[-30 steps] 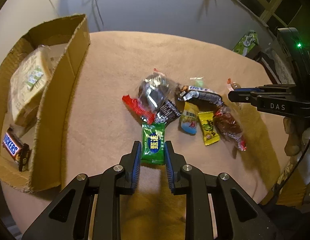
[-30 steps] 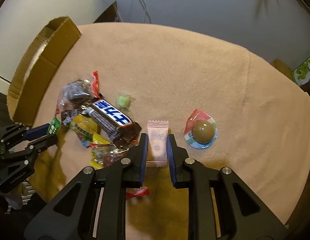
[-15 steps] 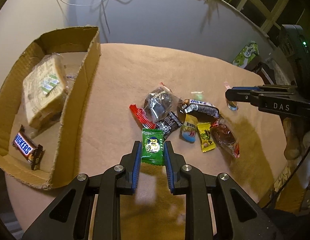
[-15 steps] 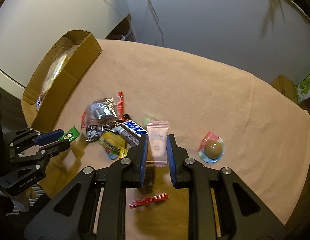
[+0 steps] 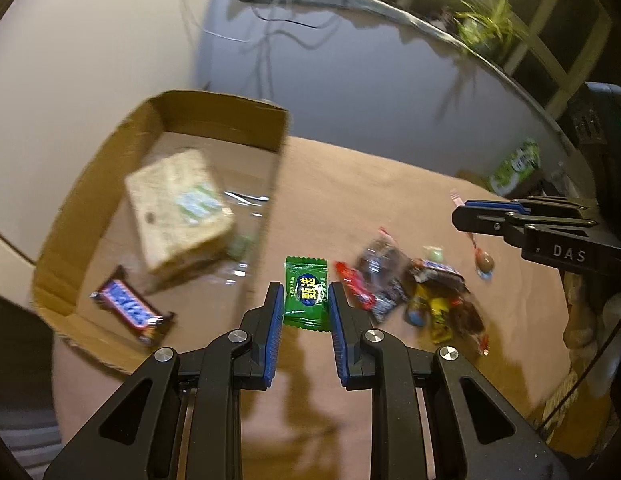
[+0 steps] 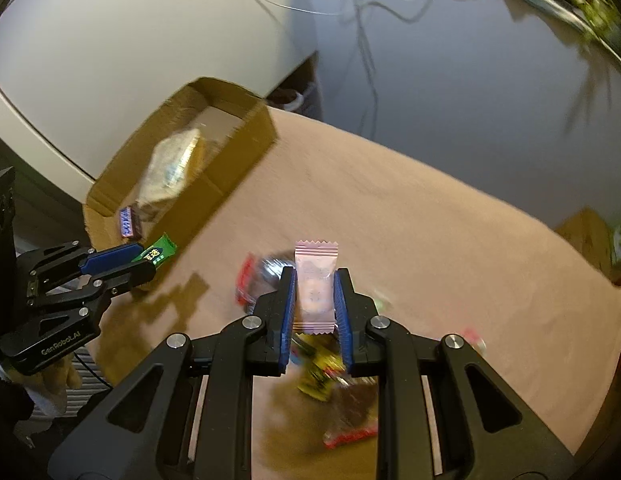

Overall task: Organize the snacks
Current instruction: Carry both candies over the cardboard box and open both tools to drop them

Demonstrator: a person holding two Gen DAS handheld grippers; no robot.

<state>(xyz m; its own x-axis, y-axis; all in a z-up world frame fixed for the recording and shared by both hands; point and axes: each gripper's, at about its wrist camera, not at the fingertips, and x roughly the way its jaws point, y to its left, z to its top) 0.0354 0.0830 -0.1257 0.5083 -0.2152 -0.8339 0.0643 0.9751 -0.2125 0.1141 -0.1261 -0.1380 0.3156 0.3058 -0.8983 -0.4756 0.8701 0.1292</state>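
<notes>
1. The cardboard box (image 5: 214, 120) at the tabletop's (image 5: 350, 184) left edge now shows more of its inside than before.
2. The left tongs (image 5: 302, 300), clamped on the green candy (image 5: 306, 294), have risen beside its wall.
3. The right tongs (image 6: 314, 296), clamped on the pink candy (image 6: 315, 280), have lifted above the snack pile (image 5: 414, 292).

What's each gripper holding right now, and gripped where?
Left gripper pinches the green candy packet by its two long side edges. Right gripper pinches the pink candy packet the same way.
</notes>
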